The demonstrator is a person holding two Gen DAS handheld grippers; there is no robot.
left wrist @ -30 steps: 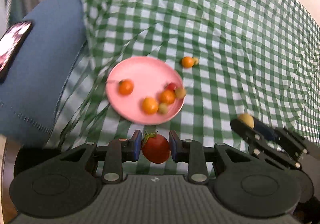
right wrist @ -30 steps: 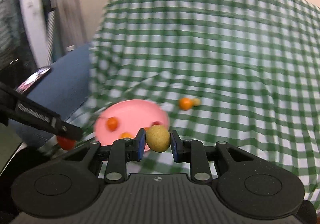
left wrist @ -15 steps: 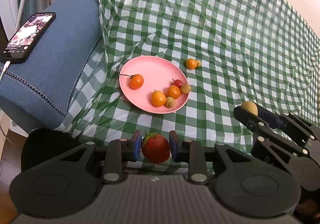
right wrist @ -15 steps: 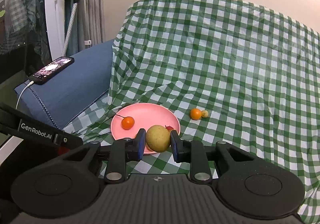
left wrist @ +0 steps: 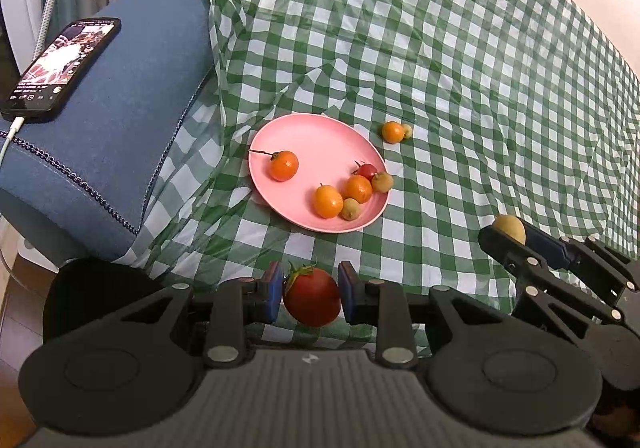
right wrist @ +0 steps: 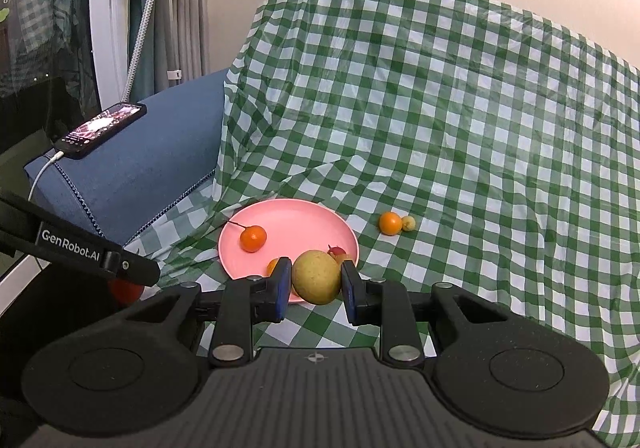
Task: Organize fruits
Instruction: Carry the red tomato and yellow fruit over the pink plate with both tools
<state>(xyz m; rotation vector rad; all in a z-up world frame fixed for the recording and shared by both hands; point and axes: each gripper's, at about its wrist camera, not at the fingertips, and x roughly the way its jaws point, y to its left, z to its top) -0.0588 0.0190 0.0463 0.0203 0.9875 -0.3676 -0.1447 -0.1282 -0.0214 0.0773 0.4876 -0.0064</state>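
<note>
A: From the left wrist view, where does the sorting stand?

B: Partway, I'd judge. The left claw [left wrist: 311,294] is clamped on a red tomato [left wrist: 312,302], held above the checked cloth [left wrist: 440,47] just short of the pink plate [left wrist: 316,139]. Six fruits already lie on that plate: three orange ones, one small red one and two small yellow-green ones. Two lie loose on the cloth beyond the plate's far rim, an orange fruit [left wrist: 392,132] touching a tiny yellowish fruit [left wrist: 407,131].

A: And the other hand?

B: At the right edge, the right claw [left wrist: 510,232] grips a yellow-green fruit [left wrist: 509,228].

A: Does the right wrist view agree?

B: Yes. The right claw [right wrist: 315,288] is closed on the yellow-green fruit [right wrist: 316,276], in front of the plate's [right wrist: 296,215] near rim. The held fruit hides part of the plate, so I can't recount there. The loose pair, orange [right wrist: 390,223] and yellowish [right wrist: 408,223], is still on the cloth [right wrist: 440,107]. A phone [right wrist: 100,129] rests on the blue cushion [right wrist: 140,167].

A: So what's left?

B: Two held fruits to set down, two loose ones to collect.
</note>
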